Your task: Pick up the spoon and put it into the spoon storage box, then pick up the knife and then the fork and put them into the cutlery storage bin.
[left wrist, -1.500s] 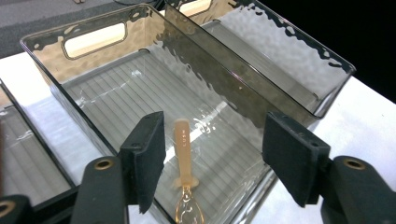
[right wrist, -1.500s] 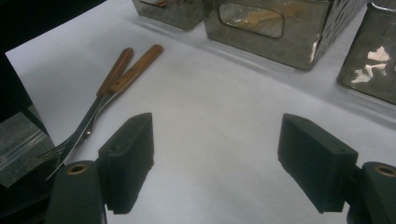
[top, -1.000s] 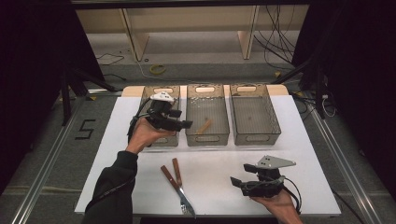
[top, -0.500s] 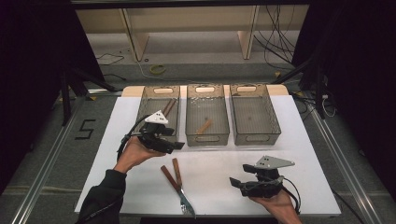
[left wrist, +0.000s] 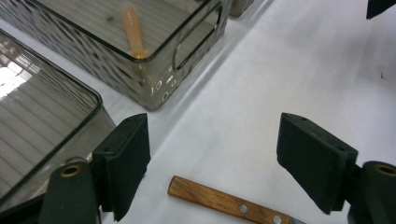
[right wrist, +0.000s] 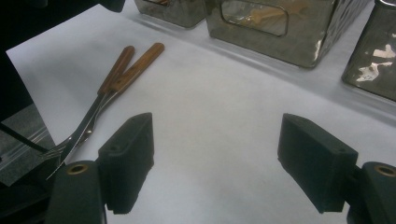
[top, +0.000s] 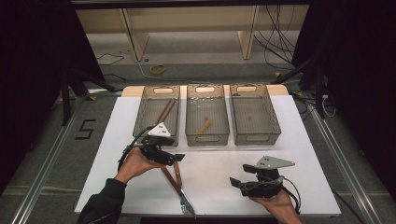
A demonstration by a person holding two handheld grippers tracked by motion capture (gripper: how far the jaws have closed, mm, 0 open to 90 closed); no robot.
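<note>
From the high view, three clear bins sit side by side at the far edge of the white table (top: 303,154). The left bin (top: 143,122) holds wooden-handled pieces, the middle bin (top: 220,134) holds one small wooden utensil (top: 204,126), and the right bin (top: 275,126) looks bare, which suggests cutlery is being sorted by kind. Two wooden-handled utensils (top: 174,179) lie crossed in front of the left bin, a fork's tines toward the person. The left gripper (top: 176,157) hangs just over their handle ends, likely lined up for a pick. Compared with a second ago, it has come away from the left bin and down toward the table; the right gripper (top: 235,182) is where it was, parked near the front edge.

In the left gripper view, the jaws stand wide apart with a handle end (left wrist: 219,200) lying on the table between them, unpressed.

In the right gripper view, the jaws are apart over bare table, the two utensils (right wrist: 116,81) well off to one side.
</note>
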